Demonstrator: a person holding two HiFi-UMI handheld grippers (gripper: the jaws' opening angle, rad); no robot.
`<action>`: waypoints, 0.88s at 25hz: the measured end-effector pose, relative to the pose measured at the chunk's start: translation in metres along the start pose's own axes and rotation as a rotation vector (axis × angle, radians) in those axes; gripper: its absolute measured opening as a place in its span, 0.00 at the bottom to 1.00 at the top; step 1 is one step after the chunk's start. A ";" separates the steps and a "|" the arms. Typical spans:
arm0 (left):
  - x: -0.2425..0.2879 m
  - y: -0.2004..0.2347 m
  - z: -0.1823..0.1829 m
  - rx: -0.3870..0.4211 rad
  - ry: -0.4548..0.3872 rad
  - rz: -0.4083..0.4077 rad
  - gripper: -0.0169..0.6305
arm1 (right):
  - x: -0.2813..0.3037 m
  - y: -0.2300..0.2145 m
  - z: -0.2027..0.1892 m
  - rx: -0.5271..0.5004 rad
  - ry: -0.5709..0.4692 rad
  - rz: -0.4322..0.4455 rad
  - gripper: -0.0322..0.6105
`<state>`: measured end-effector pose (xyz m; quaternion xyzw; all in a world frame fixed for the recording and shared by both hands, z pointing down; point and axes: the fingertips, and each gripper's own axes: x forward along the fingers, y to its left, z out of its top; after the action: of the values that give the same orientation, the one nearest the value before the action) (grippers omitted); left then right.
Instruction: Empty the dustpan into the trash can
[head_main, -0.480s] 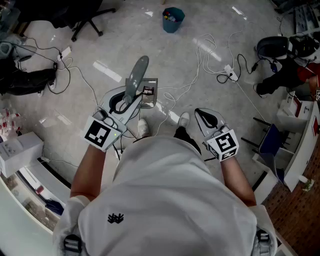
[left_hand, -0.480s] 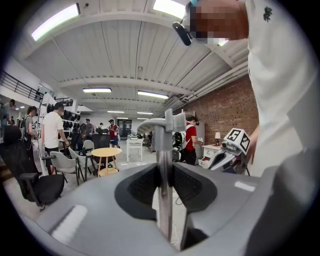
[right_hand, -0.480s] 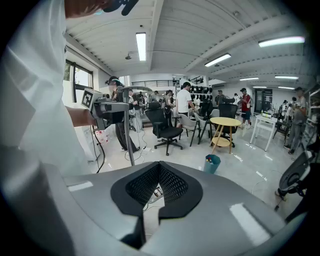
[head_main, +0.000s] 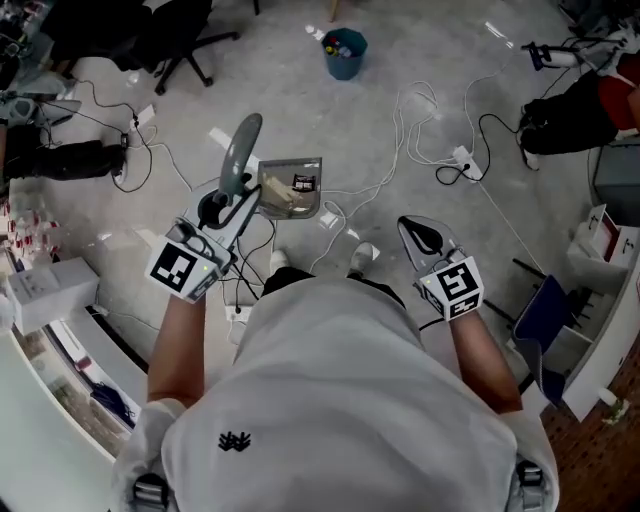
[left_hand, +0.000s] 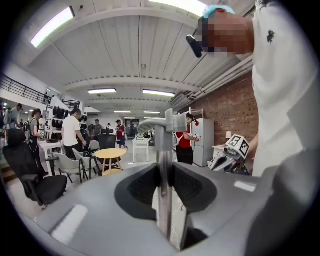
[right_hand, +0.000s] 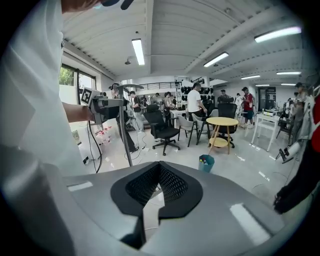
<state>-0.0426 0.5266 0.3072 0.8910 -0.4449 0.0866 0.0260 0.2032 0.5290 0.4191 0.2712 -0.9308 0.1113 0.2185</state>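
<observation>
My left gripper (left_hand: 165, 172) has its jaws clamped on the thin metal shaft (left_hand: 162, 145) of the dustpan, the pole running straight up between the black pads (left_hand: 137, 187). In the head view, that left gripper (head_main: 238, 207) grips the shaft below its grey paddle-shaped grip (head_main: 240, 150), and the shaft is tilted. The dustpan's pan (head_main: 295, 162) sits just beyond the gripper, open side up, with pale scraps of litter (head_main: 284, 196) lying inside. I cannot tell whether the pan touches the floor or hangs above it.

My right gripper (right_hand: 159, 180) has its jaws pressed together with nothing between them. In the head view it (head_main: 412, 228) is held out in front of my body, well apart from the dustpan and level with the other gripper.

The blue trash can (head_main: 345, 62) stands on the grey floor far ahead of me, well away from the pan. The right gripper view shows it (right_hand: 205, 163) too, near a round yellow table (right_hand: 222, 121). White cables (head_main: 430, 110) trail over the floor between me and the trash can.
</observation>
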 end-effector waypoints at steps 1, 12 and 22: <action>0.008 -0.001 0.004 -0.006 -0.007 0.010 0.24 | -0.004 -0.010 -0.002 -0.002 0.000 0.004 0.05; 0.103 0.018 0.025 -0.036 -0.024 0.040 0.24 | 0.003 -0.088 0.000 0.019 -0.025 0.048 0.08; 0.172 0.085 0.027 0.027 -0.029 -0.124 0.24 | 0.063 -0.139 0.034 0.064 0.023 -0.058 0.09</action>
<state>-0.0058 0.3364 0.3088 0.9183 -0.3880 0.0777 0.0129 0.2204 0.3742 0.4312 0.3036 -0.9160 0.1378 0.2233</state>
